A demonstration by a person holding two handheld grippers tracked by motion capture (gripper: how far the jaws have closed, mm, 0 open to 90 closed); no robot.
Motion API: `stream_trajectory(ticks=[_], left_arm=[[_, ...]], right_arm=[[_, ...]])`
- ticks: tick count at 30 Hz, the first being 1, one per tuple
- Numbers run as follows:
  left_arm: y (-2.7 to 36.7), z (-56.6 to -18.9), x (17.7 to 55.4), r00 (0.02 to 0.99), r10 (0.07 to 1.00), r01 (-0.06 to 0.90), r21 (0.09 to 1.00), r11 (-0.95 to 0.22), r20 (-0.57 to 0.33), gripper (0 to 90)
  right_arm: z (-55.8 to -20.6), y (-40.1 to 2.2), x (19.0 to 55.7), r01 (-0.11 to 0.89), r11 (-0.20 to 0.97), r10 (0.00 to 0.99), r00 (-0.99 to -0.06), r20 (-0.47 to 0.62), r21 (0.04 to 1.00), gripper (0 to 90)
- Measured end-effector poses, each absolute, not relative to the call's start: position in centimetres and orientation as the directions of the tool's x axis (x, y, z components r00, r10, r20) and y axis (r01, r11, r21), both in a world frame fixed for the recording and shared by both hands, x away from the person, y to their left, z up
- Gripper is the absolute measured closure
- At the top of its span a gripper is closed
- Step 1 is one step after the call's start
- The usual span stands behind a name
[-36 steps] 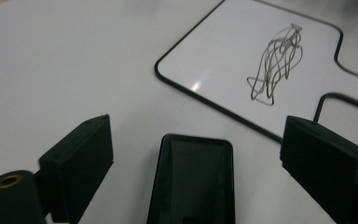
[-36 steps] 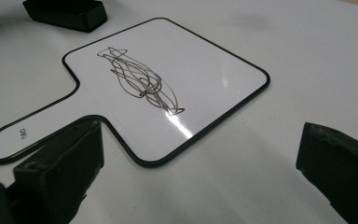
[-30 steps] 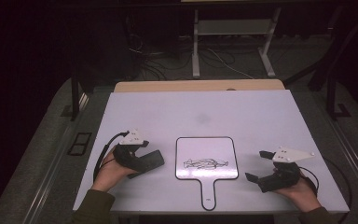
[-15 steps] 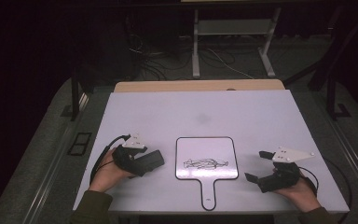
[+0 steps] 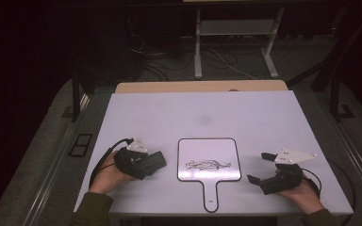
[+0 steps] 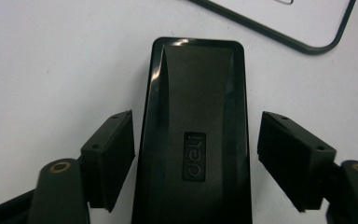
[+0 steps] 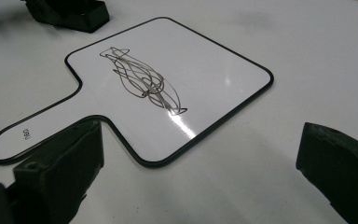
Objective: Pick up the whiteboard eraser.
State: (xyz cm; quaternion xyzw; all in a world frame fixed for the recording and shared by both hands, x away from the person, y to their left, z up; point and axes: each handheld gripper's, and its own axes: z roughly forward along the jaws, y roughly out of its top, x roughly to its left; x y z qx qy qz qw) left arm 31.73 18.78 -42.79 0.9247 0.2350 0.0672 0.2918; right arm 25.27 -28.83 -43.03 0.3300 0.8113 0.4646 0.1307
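Note:
A black eraser (image 6: pixel 196 116) lies flat on the white table between the jaws of my left gripper (image 6: pixel 196 140). The jaws have just been closing on it, and a thin gap still shows on each side, so they stand open. In the high view my left gripper (image 5: pixel 156 162) sits left of a small handled whiteboard (image 5: pixel 209 153) with a dark scribble (image 5: pixel 208 165) on it. My right gripper (image 5: pixel 259 167) rests to the right of the board, open with nothing in it. In the right gripper view its jaws (image 7: pixel 198 140) frame the near corner of the whiteboard (image 7: pixel 177 60).
The white tabletop (image 5: pixel 193 117) stretches far behind the board. A wooden strip (image 5: pixel 198 87) runs along its back edge. Metal stand legs (image 5: pixel 198 47) and cables lie on the dark floor beyond. Both hands rest near the table's front edge.
The left gripper's jaws have narrowed around the eraser. Both hands and the whiteboard stay where they were.

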Motion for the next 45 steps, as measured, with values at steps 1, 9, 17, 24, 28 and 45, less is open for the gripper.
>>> stream_trajectory(ticks=[1,9,17,24,28,45], left_arm=[[18.8,-42.8,31.8,0.88,0.475,0.394,0.568,-0.722,-0.008,27.6],[18.9,-42.8,31.8,0.877,0.48,0.398,0.566,-0.722,-0.005,37.2],[19.0,-42.8,31.8,0.882,0.471,0.392,0.56,-0.73,-0.005,38.2],[19.0,-42.8,31.9,0.882,0.471,0.394,0.561,-0.728,-0.009,38.5],[19.0,-42.8,31.8,0.88,0.475,0.398,0.563,-0.724,-0.011,38.8],[19.2,-41.0,31.8,0.818,0.571,0.487,0.612,-0.623,-0.071,39.2]], right_arm=[[-43.0,-28.8,25.3,0.414,0.35,0.657,-0.748,0.095,0.84,0.0],[-43.1,-28.7,25.3,0.417,0.358,0.654,-0.75,0.095,0.836,0.0],[-43.3,-28.7,25.4,0.427,0.358,0.651,-0.752,0.106,0.83,0.0],[-43.8,-28.8,25.5,0.45,0.355,0.645,-0.753,0.134,0.819,0.0],[-44.0,-28.9,25.5,0.456,0.362,0.643,-0.753,0.136,0.813,0.0],[-44.1,-29.0,25.4,0.456,0.361,0.644,-0.753,0.136,0.813,0.0]])
